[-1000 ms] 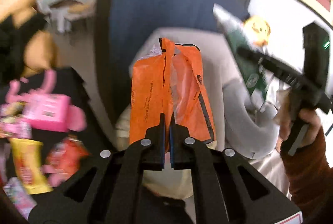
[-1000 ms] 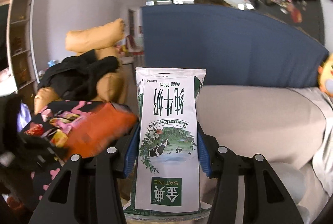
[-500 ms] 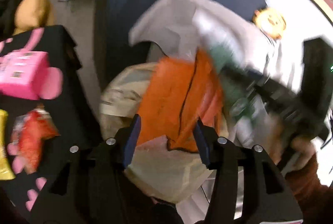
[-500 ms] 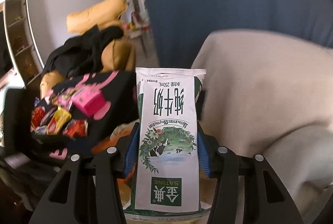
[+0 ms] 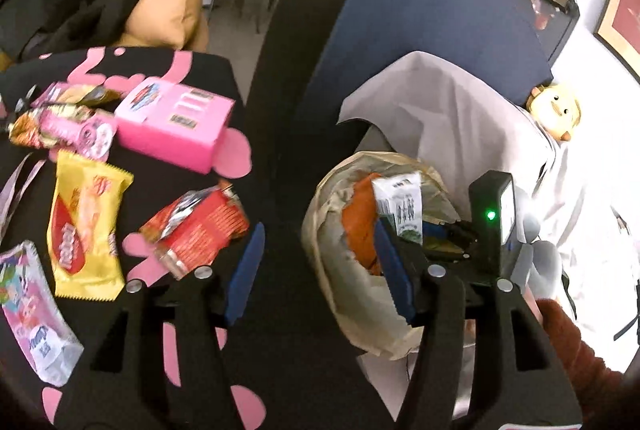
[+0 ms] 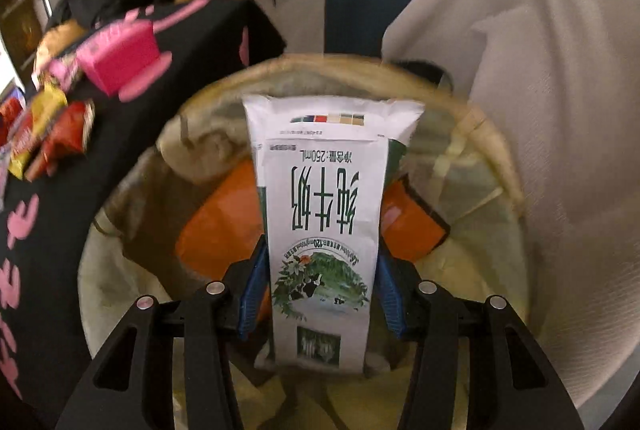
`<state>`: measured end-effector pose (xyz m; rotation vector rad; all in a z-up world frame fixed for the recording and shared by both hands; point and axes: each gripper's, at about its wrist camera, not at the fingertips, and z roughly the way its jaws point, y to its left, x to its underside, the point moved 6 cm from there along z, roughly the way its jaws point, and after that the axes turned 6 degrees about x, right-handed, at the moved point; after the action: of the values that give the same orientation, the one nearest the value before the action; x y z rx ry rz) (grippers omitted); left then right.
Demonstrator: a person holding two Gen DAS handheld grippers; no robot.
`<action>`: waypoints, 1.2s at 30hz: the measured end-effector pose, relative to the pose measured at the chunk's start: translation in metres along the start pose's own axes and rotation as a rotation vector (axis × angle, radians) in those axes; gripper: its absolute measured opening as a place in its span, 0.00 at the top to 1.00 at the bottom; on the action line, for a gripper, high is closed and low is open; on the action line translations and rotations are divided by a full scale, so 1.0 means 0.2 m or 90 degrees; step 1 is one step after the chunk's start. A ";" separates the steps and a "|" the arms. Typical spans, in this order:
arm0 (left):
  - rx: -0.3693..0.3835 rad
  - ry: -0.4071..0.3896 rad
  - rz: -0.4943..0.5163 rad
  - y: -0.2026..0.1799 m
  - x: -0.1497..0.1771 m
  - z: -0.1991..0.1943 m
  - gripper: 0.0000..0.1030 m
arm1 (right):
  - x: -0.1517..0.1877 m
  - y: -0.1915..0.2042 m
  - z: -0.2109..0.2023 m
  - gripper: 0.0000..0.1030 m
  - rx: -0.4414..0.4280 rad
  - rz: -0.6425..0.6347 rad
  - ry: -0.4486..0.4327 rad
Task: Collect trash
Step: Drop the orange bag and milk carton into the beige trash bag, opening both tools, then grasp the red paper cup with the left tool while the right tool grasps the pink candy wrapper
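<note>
Two grippers work here: the right gripper [image 6: 318, 290] clamps a white-and-green milk carton [image 6: 320, 230] over the beige-lined trash bin [image 6: 496, 134], above an orange plastic wrapper [image 6: 216, 230]. Released off-centre, it may catch the rim. Only the left wrist view shows the left gripper [image 5: 320, 270], its jaws just opened, empty, and snack packets [image 5: 86, 226] remaining on the black table

Upside down on milk carton [image 6: 324, 230] between right fingers: "纯牛奶", "250mL", "120" in small print. Wrappers left of left fingers: print blurred, unreadable. Carton label beyond left fingers likewise unreadable
</note>
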<state>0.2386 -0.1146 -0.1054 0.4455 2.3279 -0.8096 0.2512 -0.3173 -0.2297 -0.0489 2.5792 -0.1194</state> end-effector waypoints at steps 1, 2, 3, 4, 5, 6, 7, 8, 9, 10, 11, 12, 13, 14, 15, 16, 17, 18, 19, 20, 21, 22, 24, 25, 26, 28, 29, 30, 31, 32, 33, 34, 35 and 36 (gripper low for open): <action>-0.001 -0.002 -0.004 0.02 0.01 -0.01 0.48 | 0.00 0.00 -0.01 0.55 -0.001 0.001 -0.005; -0.003 -0.003 -0.007 0.03 0.02 -0.02 0.48 | -0.01 0.01 -0.02 0.55 -0.006 0.006 -0.007; -0.006 -0.005 -0.011 0.05 0.03 -0.03 0.48 | -0.01 0.00 -0.02 0.55 -0.012 0.017 -0.010; -0.006 -0.007 -0.014 0.07 0.03 -0.05 0.48 | -0.01 -0.01 -0.03 0.55 -0.014 0.022 -0.015; -0.009 -0.012 -0.018 0.09 0.04 -0.07 0.47 | 0.00 -0.02 -0.04 0.55 -0.014 0.029 -0.023; -0.012 -0.016 -0.019 0.11 0.04 -0.08 0.47 | 0.00 -0.03 -0.06 0.53 -0.013 0.037 -0.031; -0.016 -0.022 -0.020 0.13 0.04 -0.10 0.45 | 0.00 -0.04 -0.08 0.49 -0.016 0.043 -0.039; -0.023 -0.028 -0.021 0.15 0.05 -0.13 0.45 | 0.01 -0.05 -0.10 0.46 -0.018 0.047 -0.046; -0.027 -0.032 -0.022 0.17 0.05 -0.15 0.44 | 0.01 -0.05 -0.13 0.39 -0.023 0.054 -0.055; -0.033 -0.035 -0.024 0.20 0.05 -0.17 0.44 | 0.02 -0.05 -0.14 0.37 -0.025 0.059 -0.061; -0.039 -0.039 -0.027 0.22 0.06 -0.19 0.44 | 0.02 -0.06 -0.17 0.37 -0.026 0.067 -0.069; -0.050 -0.045 -0.033 0.27 0.07 -0.22 0.44 | 0.02 -0.07 -0.20 0.36 -0.024 0.072 -0.074; -0.057 -0.049 -0.038 0.29 0.08 -0.24 0.44 | 0.02 -0.07 -0.24 0.36 -0.026 0.079 -0.083; -0.065 -0.054 -0.044 0.33 0.08 -0.27 0.44 | 0.01 -0.07 -0.27 0.35 -0.033 0.085 -0.093; -0.075 -0.062 -0.051 0.37 0.09 -0.30 0.44 | 0.00 -0.06 -0.30 0.32 -0.040 0.090 -0.102; -0.087 -0.071 -0.058 0.41 0.10 -0.34 0.44 | -0.01 -0.06 -0.34 0.31 -0.048 0.095 -0.115; -0.098 -0.079 -0.064 0.45 0.11 -0.37 0.44 | -0.03 -0.05 -0.40 0.31 -0.057 0.099 -0.137; -0.114 -0.091 -0.071 0.50 0.12 -0.41 0.44 | -0.05 -0.04 -0.45 0.30 -0.064 0.099 -0.161; -0.126 -0.099 -0.077 0.55 0.13 -0.45 0.44 | -0.07 -0.02 -0.51 0.26 -0.074 0.094 -0.191; -0.139 -0.108 -0.084 0.59 0.13 -0.48 0.44 | -0.09 0.01 -0.56 0.24 -0.080 0.087 -0.212; -0.154 -0.119 -0.094 0.64 0.14 -0.53 0.44 | -0.12 0.05 -0.60 0.24 -0.086 0.076 -0.233; -0.167 -0.130 -0.104 0.69 0.15 -0.57 0.44 | -0.15 0.10 -0.64 0.24 -0.101 0.056 -0.252; -0.193 -0.152 -0.125 0.79 0.17 -0.67 0.44 | -0.18 0.20 -0.67 0.24 -0.119 0.025 -0.244; -0.201 -0.161 -0.133 0.82 0.18 -0.71 0.44 | -0.20 0.27 -0.67 0.24 -0.128 0.004 -0.227; -0.213 -0.175 -0.146 0.88 0.19 -0.77 0.44 | -0.22 0.34 -0.67 0.24 -0.136 -0.016 -0.221; -0.229 -0.190 -0.161 0.95 0.22 -0.86 0.43 | -0.24 0.47 -0.68 0.24 -0.150 -0.047 -0.218; -0.240 -0.198 -0.169 1.00 0.24 -0.91 0.43 | -0.25 0.53 -0.68 0.24 -0.161 -0.059 -0.213; -0.250 -0.204 -0.176 1.03 0.26 -0.95 0.43 | -0.25 0.58 -0.68 0.24 -0.166 -0.068 -0.209; -0.261 -0.211 -0.185 1.08 0.28 -1.00 0.42 | -0.27 0.65 -0.67 0.24 -0.169 -0.082 -0.202; -0.266 -0.215 -0.194 1.11 0.31 -1.03 0.42 | -0.27 0.71 -0.66 0.24 -0.174 -0.092 -0.197; -0.270 -0.219 -0.206 1.16 0.33 -1.07 0.42 | -0.28 0.79 -0.64 0.24 -0.188 -0.105 -0.190; -0.273 -0.222 -0.220 1.20 0.36 -1.10 0.42 | -0.28 0.85 -0.63 0.24 -0.199 -0.112 -0.186; -0.273 -0.223 -0.225 1.22 0.37 -1.11 0.42 | -0.28 0.89 -0.63 0.24 -0.204 -0.116 -0.184; -0.273 -0.225 -0.233 1.26 0.39 -1.13 0.42 | -0.28 0.93 -0.62 0.24 -0.207 -0.119 -0.182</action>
<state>0.2024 0.2295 -0.1276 -0.2945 2.1836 -0.4735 0.2302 -0.1187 -0.1140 -0.3988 2.2785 0.2244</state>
